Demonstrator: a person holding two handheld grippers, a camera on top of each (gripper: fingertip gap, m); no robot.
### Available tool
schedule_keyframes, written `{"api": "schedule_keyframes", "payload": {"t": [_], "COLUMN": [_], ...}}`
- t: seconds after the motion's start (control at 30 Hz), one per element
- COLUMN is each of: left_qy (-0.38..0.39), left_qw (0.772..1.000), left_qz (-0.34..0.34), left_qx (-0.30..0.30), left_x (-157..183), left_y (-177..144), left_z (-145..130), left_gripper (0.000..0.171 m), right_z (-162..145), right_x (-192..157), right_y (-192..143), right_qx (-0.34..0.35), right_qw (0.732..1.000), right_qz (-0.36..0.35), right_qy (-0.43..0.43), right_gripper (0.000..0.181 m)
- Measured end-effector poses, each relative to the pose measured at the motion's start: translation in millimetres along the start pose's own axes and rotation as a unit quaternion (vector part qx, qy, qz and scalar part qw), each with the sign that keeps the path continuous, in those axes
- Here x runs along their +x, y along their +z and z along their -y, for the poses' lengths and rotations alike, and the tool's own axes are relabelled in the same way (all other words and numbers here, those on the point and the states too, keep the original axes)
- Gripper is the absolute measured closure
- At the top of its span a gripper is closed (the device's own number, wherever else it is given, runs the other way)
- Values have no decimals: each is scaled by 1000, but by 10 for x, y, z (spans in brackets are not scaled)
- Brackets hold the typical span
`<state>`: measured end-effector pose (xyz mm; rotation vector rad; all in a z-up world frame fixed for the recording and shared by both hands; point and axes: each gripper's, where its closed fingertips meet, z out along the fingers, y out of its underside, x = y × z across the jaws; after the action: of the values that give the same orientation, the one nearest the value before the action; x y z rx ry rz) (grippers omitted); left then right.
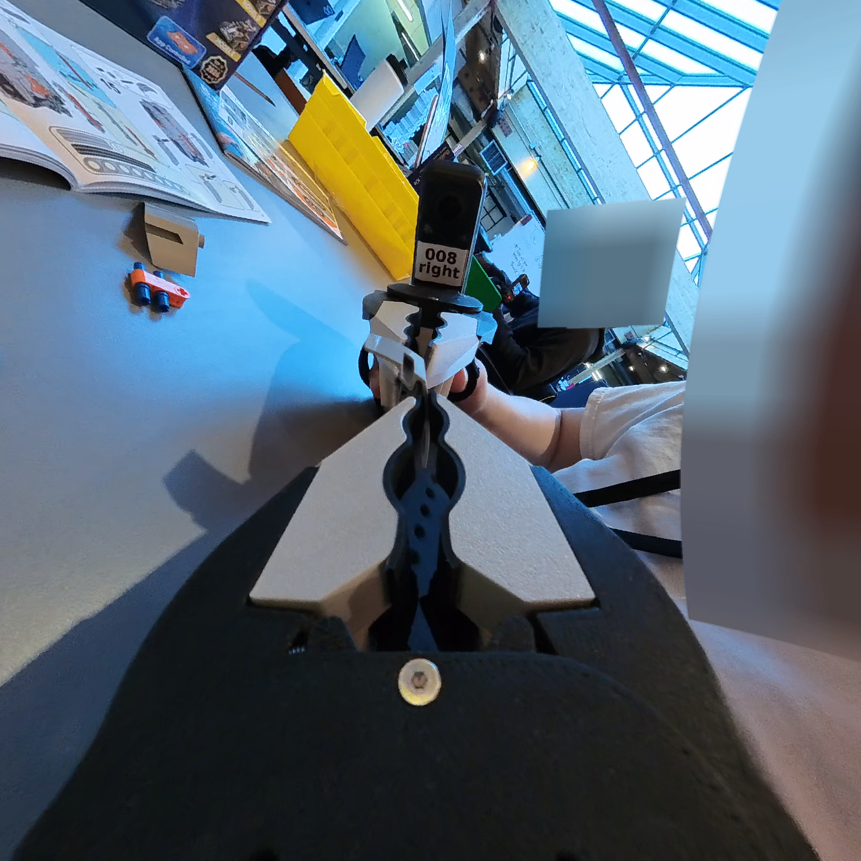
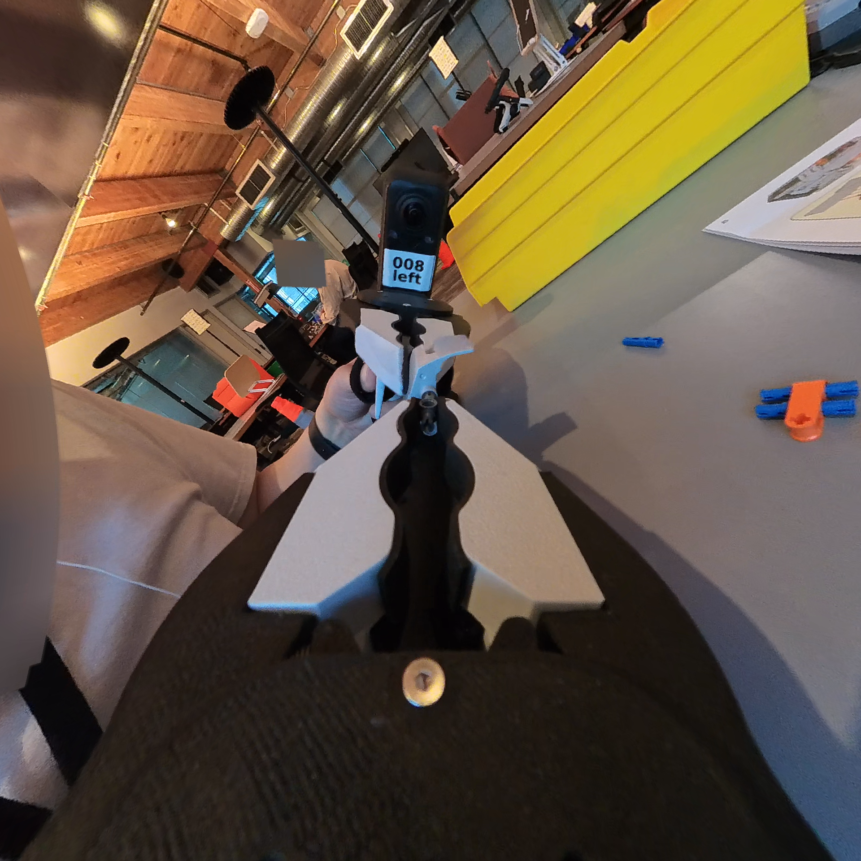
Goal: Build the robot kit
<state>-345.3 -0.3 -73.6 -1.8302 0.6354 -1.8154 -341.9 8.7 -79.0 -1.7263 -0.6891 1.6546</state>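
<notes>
Above grey table [image 1: 116, 419], left-wrist view: we see left gripper [image 1: 421, 419] clenched on a dark blue holed beam [image 1: 424, 522], tip to tip w/ right gripper [image 1: 419, 368]. Orange piece w/ blue pins [image 1: 156, 289] lies near open booklet [image 1: 116, 116]; yellow bin [image 1: 354, 163] beyond. Right-wrist view: right gripper clenched on small grey pin [image 2: 427, 412]. Each gripper's camera bears a white label.

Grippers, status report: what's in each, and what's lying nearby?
Left gripper shut on thin light-grey part. Right gripper shut on small grey pin. Tips nearly meeting above grey table. Orange-and-blue brick assembly and loose blue pin lie aside.
</notes>
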Motion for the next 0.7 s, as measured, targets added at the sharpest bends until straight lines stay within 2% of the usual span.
{"api": "schedule_keyframes", "payload": {"t": [0.33, 0.6, 0.7], "left_qy": [4, 16, 20], "left_qw": [999, 997, 996], "left_qz": [-20, -3, 6], "left_qx": [-42, -75, -83], "left_x": [56, 32, 17], "left_y": [25, 48, 50], "left_z": [-111, -206, -230], "left_gripper": [171, 171, 171], "right_z": [-136, -248, -262], "right_x": [-80, -60, -49], "right_y": [-24, -54, -60], "right_qx": [-59, -116, -125], "right_qw": [995, 977, 974], "right_qz": [13, -22, -27], "right_qy": [-80, -180, -188], "right_gripper": [176, 176, 176]}}
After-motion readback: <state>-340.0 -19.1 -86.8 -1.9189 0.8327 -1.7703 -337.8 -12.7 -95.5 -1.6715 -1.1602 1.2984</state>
